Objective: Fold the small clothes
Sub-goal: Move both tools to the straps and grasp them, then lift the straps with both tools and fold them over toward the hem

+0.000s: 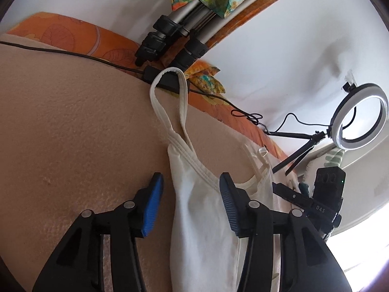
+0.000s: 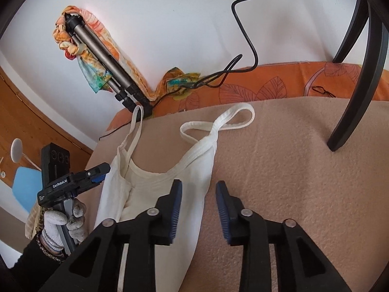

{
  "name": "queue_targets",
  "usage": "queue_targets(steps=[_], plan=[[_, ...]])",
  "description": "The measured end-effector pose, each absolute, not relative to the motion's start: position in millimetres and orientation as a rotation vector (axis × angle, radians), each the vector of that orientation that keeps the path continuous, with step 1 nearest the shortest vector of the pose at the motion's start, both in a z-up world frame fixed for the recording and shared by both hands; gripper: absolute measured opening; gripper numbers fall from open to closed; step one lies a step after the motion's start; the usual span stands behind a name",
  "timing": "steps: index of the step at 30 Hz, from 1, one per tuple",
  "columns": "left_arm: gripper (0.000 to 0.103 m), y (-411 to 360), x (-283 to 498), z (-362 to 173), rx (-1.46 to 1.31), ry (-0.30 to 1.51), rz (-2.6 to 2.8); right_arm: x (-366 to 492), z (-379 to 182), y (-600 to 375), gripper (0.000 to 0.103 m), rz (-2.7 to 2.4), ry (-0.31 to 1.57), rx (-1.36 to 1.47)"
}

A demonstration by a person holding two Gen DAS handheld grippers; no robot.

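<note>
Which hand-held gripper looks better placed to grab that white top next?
Probably the left hand-held gripper: its open jaws straddle the white top's side edge. The right hand-held gripper holds only the top's very edge between open jaws.

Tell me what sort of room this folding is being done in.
Probably a room at home, set up for filming: a white top lies on a beige blanket over an orange leaf-print sheet, with a ring light and a folded tripod by the white wall.
</note>
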State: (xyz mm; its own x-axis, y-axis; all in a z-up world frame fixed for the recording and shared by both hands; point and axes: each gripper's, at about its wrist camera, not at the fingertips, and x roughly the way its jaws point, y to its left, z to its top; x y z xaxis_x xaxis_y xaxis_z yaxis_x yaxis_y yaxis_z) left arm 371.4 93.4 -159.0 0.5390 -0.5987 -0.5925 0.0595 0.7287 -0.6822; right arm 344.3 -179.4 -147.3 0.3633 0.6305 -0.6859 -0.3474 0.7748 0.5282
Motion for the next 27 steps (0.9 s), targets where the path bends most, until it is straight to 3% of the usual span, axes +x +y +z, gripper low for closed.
queue_targets(steps=[4,7,9,10,11,12,15,27], plan=[[0.047,83.8,384.0,-157.7,-0.659,0.946,-0.435,359.1,-149.5,-178.6,0.042,0.664,1.02,0.368],[0.043,77.3,386.9,-156.2,-0.614,0.925,-0.428,367.8,-155.0,-172.3,0.037,0.672,1.032,0.365],[0.03,75.1,390.9,-158.0,-0.617,0.932,-0.415,370.8,-159.2,-168.9,0.029,0.685,1.045,0.366],[0.019,76.4,392.9,-159.9,-0.63,0.941,-0.407,371.5,-161.4,-167.3,0.025,0.688,1.046,0.359],[0.009,77.7,394.9,-162.2,-0.639,0.95,-0.4,371.9,-162.7,-166.1,0.018,0.684,1.045,0.352],[0.006,79.2,396.3,-164.3,-0.643,0.954,-0.394,372.4,-163.5,-166.5,0.01,0.678,1.045,0.352],[0.003,81.0,395.6,-167.8,-0.649,0.943,-0.396,374.0,-164.3,-169.7,0.004,0.679,1.05,0.372],[0.002,89.7,379.4,-132.6,-0.657,0.852,-0.471,355.9,-120.3,-169.4,0.003,0.734,0.947,0.33]])
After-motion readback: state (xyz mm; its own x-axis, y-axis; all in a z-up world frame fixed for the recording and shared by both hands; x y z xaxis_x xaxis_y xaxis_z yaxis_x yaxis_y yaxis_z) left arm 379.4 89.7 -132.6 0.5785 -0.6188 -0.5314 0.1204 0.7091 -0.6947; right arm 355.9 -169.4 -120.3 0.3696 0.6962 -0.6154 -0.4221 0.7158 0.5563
